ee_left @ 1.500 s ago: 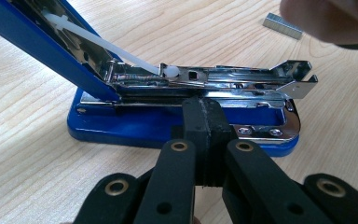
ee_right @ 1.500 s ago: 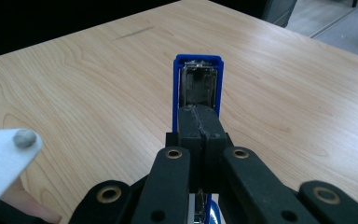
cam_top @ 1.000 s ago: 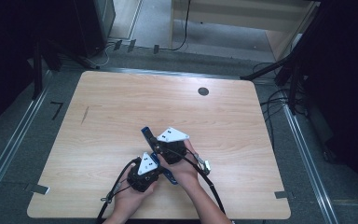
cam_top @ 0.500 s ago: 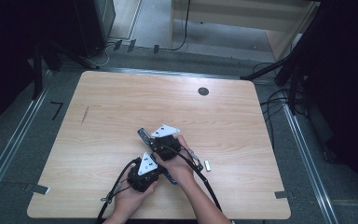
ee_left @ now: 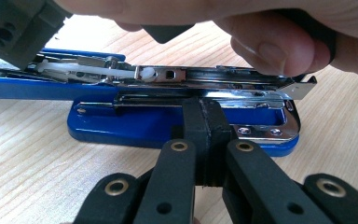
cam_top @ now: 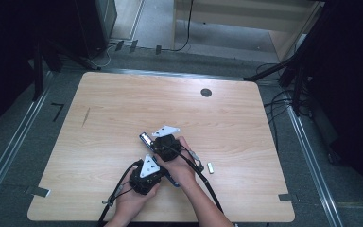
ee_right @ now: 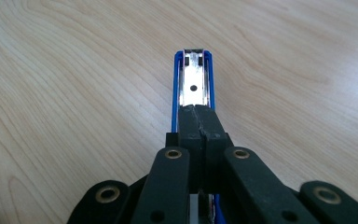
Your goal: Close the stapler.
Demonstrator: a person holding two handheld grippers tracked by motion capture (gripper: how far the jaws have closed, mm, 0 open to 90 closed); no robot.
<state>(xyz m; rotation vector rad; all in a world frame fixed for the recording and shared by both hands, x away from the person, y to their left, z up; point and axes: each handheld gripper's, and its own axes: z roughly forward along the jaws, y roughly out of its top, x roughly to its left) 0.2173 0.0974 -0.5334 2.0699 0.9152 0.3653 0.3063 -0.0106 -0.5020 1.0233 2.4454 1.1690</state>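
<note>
Item: tabletop (cam_top: 123, 109), wide bare wood ahead and to both sides, near edge close behind my hands, so I keep any swing forward. Blue stapler (ee_left: 182, 123), opened, base flat at near-centre; left claw (ee_left: 208, 130) closed against its base, right claw (ee_right: 199, 128) closed on its raised arm. Small staple strip (cam_top: 211, 167) lies just right; I'd steady the base before loading.

This looks like a lab or recording studio set up around a wooden desk (cam_top: 123, 109). Black curtains (cam_top: 354, 94) hang on both sides of the desk, metal floor rails (cam_top: 9, 151) run along its left and right edges, and cables (cam_top: 279, 104) trail over grey carpet (cam_top: 189, 59) beyond its far edge.
</note>
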